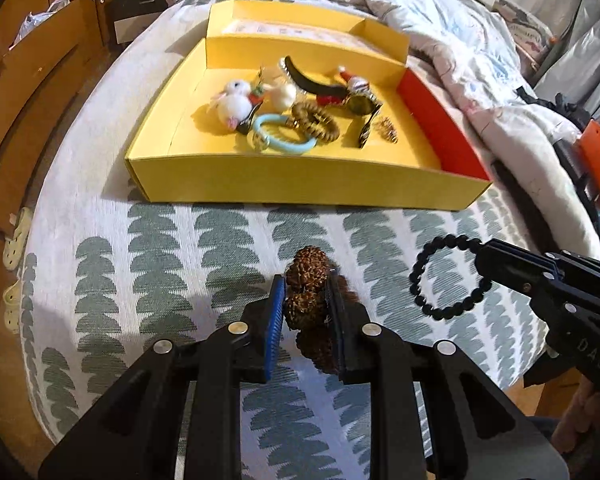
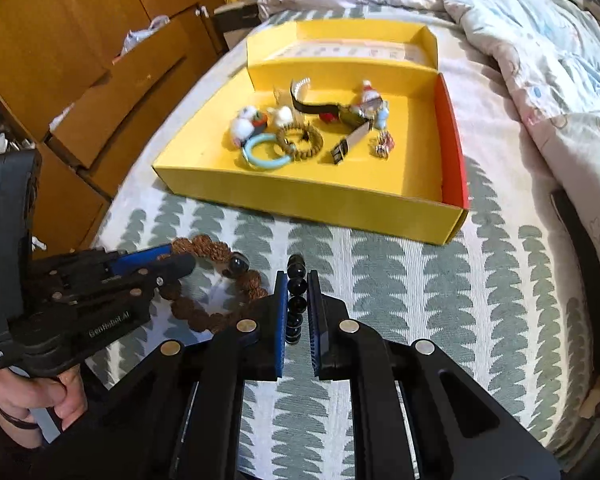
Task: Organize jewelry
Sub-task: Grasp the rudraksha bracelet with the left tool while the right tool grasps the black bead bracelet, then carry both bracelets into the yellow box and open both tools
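Bracelets held above the bed's near edge: left tongs [image 1: 306,286] clamp a brown seed bracelet [image 1: 306,276], right tongs [image 2: 297,290] pinch a black bead bracelet [image 2: 295,300]. Both appear bound for the yellow tray [image 1: 300,184], mid-bed, already holding other trinkets.
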Action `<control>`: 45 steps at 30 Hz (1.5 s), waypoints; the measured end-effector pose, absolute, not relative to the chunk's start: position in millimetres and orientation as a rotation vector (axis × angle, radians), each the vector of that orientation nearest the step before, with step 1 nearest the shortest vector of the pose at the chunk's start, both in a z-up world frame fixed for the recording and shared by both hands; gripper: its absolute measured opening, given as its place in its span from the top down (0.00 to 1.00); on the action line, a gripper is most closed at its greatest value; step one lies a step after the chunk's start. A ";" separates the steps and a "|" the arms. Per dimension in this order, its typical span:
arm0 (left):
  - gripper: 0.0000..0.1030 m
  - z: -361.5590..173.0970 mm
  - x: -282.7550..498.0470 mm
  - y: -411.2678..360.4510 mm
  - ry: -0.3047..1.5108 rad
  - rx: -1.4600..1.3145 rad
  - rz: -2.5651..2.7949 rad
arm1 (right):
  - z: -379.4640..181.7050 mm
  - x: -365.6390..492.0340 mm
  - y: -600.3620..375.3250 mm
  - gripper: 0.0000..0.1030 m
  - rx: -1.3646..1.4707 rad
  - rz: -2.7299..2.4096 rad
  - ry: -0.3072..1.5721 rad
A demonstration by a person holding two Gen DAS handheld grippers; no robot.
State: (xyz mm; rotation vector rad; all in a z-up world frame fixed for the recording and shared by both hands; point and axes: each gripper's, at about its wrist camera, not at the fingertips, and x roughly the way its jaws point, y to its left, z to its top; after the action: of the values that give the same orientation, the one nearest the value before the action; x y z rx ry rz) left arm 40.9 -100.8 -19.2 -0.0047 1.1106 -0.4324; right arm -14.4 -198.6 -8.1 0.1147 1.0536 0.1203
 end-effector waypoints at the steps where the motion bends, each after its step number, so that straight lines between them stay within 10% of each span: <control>1: 0.79 -17.0 41.6 -101.4 1.108 -0.009 -0.437 | -6.7 -14.7 -197.2 0.90 0.110 0.125 1.054; 45: 0.79 69.4 219.5 -159.2 0.990 -0.111 -0.515 | 4.1 194.6 -278.3 0.90 0.372 0.108 0.965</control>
State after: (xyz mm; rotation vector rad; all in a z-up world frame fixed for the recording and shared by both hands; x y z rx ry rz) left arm 219.5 -159.2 69.4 -0.1107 0.9900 -0.5152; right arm 194.6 -278.3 4.1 0.3715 0.9653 0.1076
